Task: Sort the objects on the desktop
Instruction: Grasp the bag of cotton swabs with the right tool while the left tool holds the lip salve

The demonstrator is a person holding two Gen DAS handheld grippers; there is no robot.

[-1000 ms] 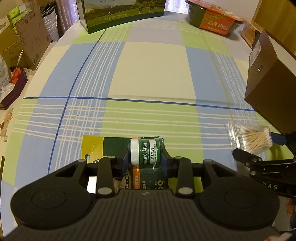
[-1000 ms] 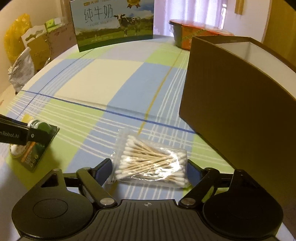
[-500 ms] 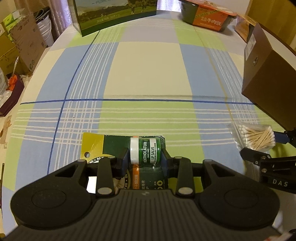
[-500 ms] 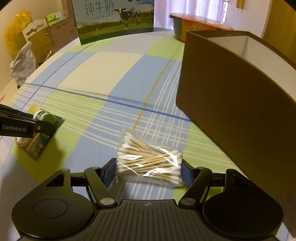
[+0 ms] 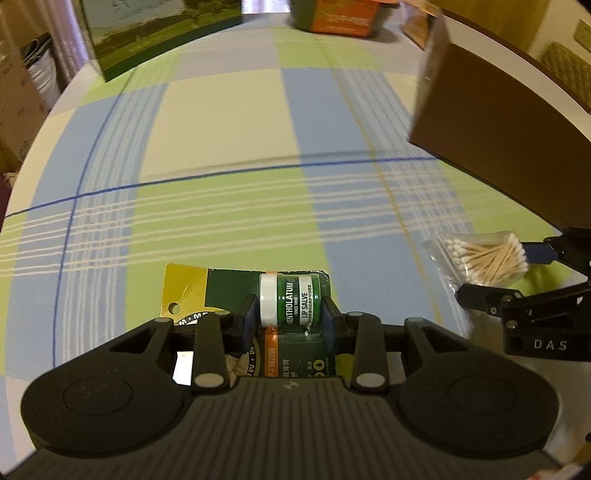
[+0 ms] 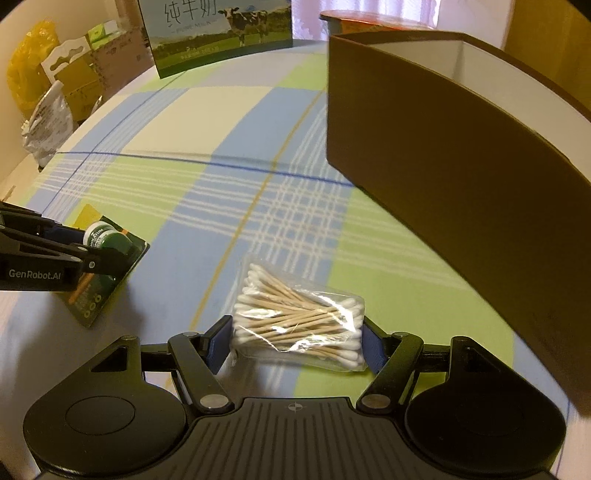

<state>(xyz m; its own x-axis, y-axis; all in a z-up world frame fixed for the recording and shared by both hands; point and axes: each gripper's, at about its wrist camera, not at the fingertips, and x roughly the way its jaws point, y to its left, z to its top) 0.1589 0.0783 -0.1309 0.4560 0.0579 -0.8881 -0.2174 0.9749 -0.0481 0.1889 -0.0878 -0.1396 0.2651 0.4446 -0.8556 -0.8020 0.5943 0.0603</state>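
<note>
A small green lip salve jar (image 5: 291, 304) sealed on a green and yellow card (image 5: 221, 284) sits between the pads of my left gripper (image 5: 290, 310), which is shut on the jar. The right wrist view shows the same jar (image 6: 99, 234) and left gripper (image 6: 107, 247) at the far left. My right gripper (image 6: 297, 345) is shut on a clear bag of cotton swabs (image 6: 299, 314), one blue pad against each end. From the left wrist the bag (image 5: 484, 258) and right gripper (image 5: 500, 275) appear at the right. An open brown box (image 6: 443, 147) stands just right of the bag.
The plaid tablecloth (image 6: 221, 129) covers a round table. A milk carton box (image 6: 214, 33) and an orange food bowl (image 5: 332, 14) stand at the far edge. Bags and cardboard boxes (image 6: 74, 66) lie beyond the table's left edge. The brown box (image 5: 498, 122) blocks the right side.
The right pads closed onto the swab bag, which first lay loose between them. Both grippers shifted across the table, and the brown box looms larger and closer in both views.
</note>
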